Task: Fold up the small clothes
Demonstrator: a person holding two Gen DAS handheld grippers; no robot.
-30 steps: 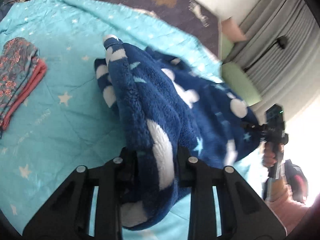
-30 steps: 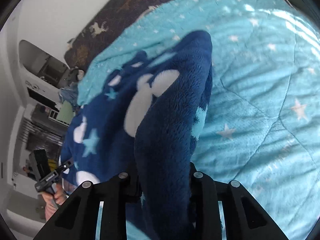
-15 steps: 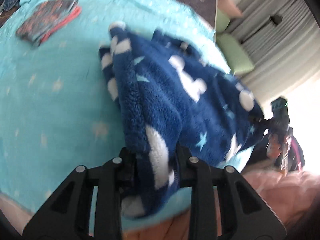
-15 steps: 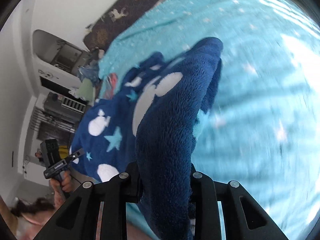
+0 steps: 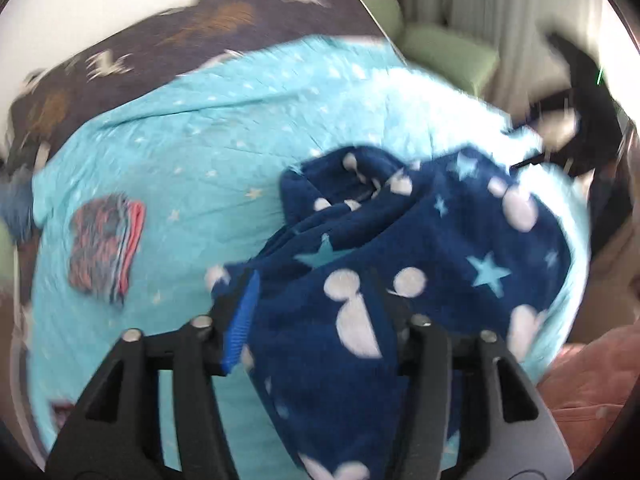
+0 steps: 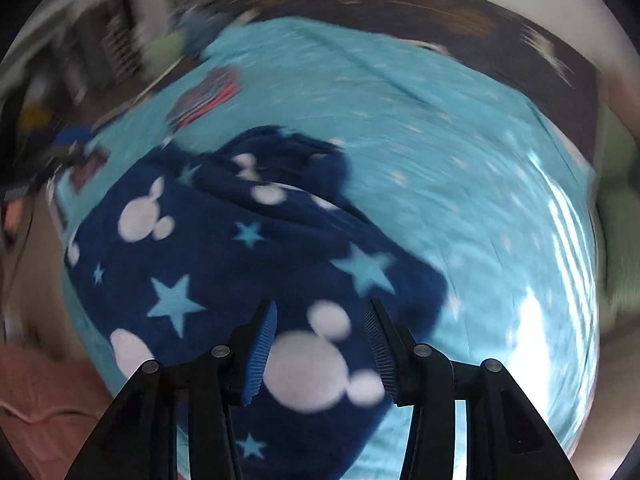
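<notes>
A navy-blue fleece garment printed with white mouse-head shapes and pale-blue stars (image 5: 420, 240) lies bunched on a turquoise star-print quilt (image 5: 224, 128) covering a bed, with the folding of this piece judged barely begun: it spreads wide and rumpled near the quilt's near edge, with no clean crease to be seen. Far to the left on the quilt sits a small folded stack of red-and-grey patterned cloth (image 5: 105, 248), which suggests at least one item is already done and set aside. In the left wrist view the left gripper (image 5: 316, 316) is clamped on a thick fold of the fleece, which fills the gap between its jaws and drapes down over them toward the camera. In the right wrist view the right gripper (image 6: 320, 344) stands released, its blue ribbed pads (image 6: 260, 354) apart and hovering over the near part of the garment (image 6: 248, 248); whether the pads brush the pile cannot be told through the motion blur. The bulk of the fleece stretches away from both tools toward the middle of the bed. A salmon-pink fabric (image 5: 592, 376) shows at the near right corner, off the quilt. Remaining, by this reading: flatten, fold, and stack the fleece.
</notes>
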